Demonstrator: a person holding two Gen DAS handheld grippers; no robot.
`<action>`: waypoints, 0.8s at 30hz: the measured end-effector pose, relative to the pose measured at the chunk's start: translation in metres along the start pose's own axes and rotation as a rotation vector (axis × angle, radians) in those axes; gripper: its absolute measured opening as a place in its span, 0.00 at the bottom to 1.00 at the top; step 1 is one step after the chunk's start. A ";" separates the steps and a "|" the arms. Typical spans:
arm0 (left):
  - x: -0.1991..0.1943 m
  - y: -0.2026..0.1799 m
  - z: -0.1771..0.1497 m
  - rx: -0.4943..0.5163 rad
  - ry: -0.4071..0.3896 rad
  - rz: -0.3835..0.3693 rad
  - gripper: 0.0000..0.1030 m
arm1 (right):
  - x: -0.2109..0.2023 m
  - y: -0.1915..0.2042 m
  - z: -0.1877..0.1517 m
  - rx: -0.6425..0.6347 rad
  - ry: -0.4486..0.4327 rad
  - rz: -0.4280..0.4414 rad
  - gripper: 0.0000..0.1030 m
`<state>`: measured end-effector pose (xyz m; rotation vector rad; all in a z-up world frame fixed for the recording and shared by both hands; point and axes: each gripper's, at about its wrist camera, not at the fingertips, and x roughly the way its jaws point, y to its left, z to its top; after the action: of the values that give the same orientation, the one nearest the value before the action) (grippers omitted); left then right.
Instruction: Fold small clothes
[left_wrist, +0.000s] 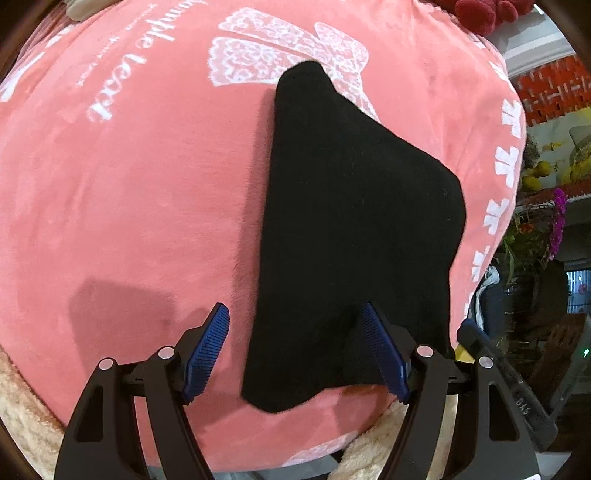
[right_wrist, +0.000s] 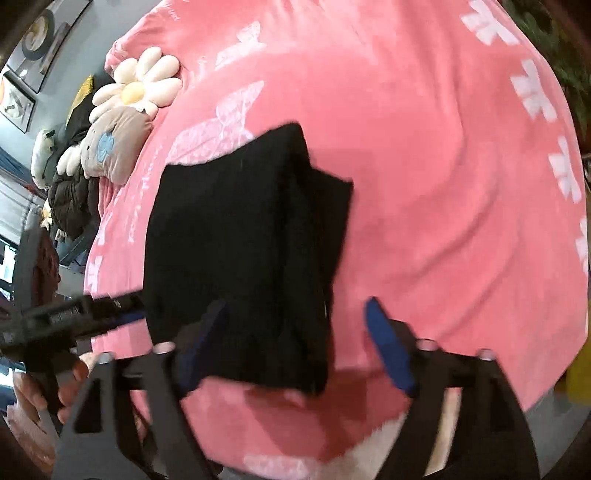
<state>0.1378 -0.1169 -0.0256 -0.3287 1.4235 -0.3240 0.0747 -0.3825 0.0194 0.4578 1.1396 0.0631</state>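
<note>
black garment (left_wrist: 351, 229) lies flat on a pink blanket (left_wrist: 129, 206), roughly in the middle-right of it in the left wrist view, folded into an uneven wedge with a narrow end pointing away and a wider end near the camera. left gripper (left_wrist: 295, 350) sits low over the near edge of the garment, jaws spread wide apart, blue ribbed pads (left_wrist: 207, 350) showing; one pad is over bare blanket, the other is over the black fabric, nothing pinched between them. right gripper (right_wrist: 295, 347) also has its jaws wide apart, blurry, one blue pad against the near part of the garment (right_wrist: 243, 258), the other over bare blanket; cannot tell if it touches the cloth. in the right wrist view the garment shows stacked layers with a stepped edge on its right side. blanket print is white: lace bow pattern (left_wrist: 288, 48) near the garment's far tip, a row of small bow marks (left_wrist: 506, 162) along the edge, and script lettering (left_wrist: 125, 66) upside down, partly readable as "...mple" and a second word too distorted to read. a flower-shaped pillow (right_wrist: 138, 86) and a grey plush cushion (right_wrist: 114, 144) lie at the far left edge of the blanket in the right wrist view. a hand (right_wrist: 33, 391) holding the other gripper's handle shows at lower left. small white letters on that gripper's body in the left wrist view are too small to read.
</note>
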 end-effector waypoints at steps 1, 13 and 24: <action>0.005 -0.001 0.003 0.000 -0.001 -0.003 0.69 | 0.010 -0.003 0.003 0.014 0.021 0.006 0.77; 0.036 0.001 0.014 0.042 0.011 -0.001 0.77 | 0.061 -0.004 -0.015 0.171 0.050 0.118 0.46; -0.018 -0.011 0.014 0.057 -0.029 -0.093 0.26 | 0.005 0.051 0.002 0.040 -0.021 0.122 0.21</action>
<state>0.1492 -0.1192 -0.0027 -0.3524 1.3707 -0.4331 0.0878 -0.3362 0.0356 0.5617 1.0929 0.1415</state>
